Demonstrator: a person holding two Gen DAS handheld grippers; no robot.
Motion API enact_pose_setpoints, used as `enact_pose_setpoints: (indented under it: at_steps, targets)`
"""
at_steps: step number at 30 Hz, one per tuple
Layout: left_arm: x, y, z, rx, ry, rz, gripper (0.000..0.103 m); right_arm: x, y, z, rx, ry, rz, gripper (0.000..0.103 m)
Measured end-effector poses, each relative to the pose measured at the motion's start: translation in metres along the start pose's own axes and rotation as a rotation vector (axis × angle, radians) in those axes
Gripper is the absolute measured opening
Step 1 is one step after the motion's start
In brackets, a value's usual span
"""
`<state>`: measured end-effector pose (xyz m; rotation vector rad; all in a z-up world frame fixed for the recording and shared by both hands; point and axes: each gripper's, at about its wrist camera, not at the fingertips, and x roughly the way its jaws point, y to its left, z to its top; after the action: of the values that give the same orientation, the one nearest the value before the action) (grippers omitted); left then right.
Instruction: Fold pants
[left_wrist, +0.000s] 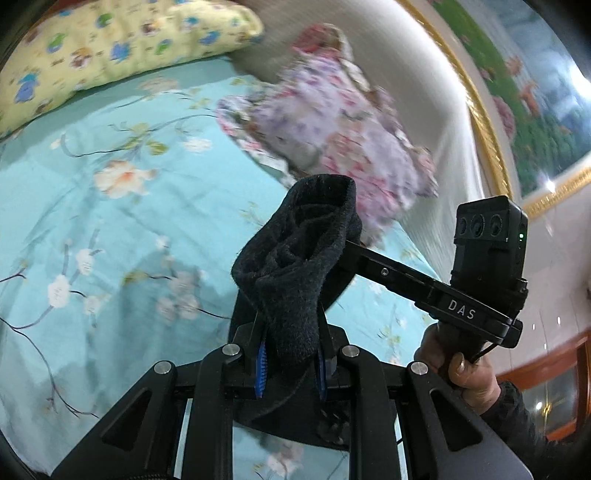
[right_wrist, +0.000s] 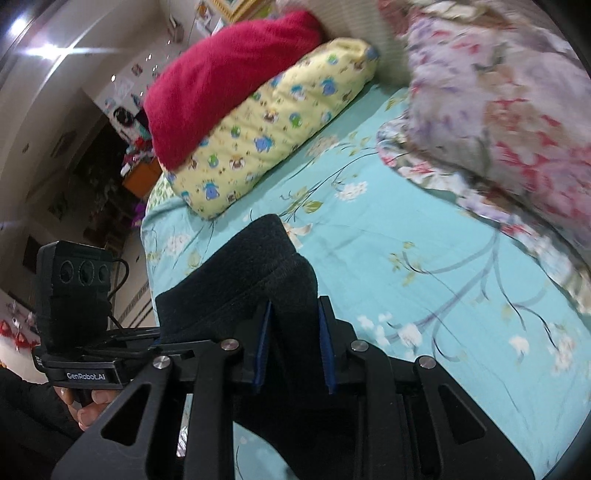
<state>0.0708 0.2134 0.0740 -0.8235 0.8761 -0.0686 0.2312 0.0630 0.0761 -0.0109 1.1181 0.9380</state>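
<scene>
The black pants (left_wrist: 295, 258) are lifted above the bed, bunched and hanging between both grippers. My left gripper (left_wrist: 291, 354) is shut on one part of the black fabric, which sticks up past its blue-padded fingers. In the left wrist view the right gripper's body (left_wrist: 436, 295) reaches in from the right into the same bunch of fabric. My right gripper (right_wrist: 295, 343) is shut on a thick fold of the pants (right_wrist: 251, 273). The left gripper's body (right_wrist: 81, 332) shows at the lower left of the right wrist view. The rest of the pants hangs below, hidden.
A turquoise floral bedsheet (left_wrist: 110, 221) lies below. A yellow cartoon-print pillow (right_wrist: 273, 122) with a red blanket (right_wrist: 221, 77) on it lies at the far side. A crumpled pink floral quilt (left_wrist: 332, 122) lies by the white headboard (left_wrist: 424, 92).
</scene>
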Motion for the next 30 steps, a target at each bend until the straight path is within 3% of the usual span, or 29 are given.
enact_pose_setpoints:
  at_steps: [16,19,30]
  targets:
    - [0.028,-0.114,-0.062,0.317,0.148,-0.051,0.019,-0.107,-0.034,-0.106,0.178,-0.252,-0.097,0.019]
    - [0.045,-0.130,-0.079,0.366,0.198,-0.047,0.019,-0.125,-0.045,-0.129,0.243,-0.318,-0.110,0.008]
    - [0.083,-0.160,-0.129,0.503,0.341,-0.045,0.019,-0.155,-0.073,-0.195,0.443,-0.414,-0.113,0.006]
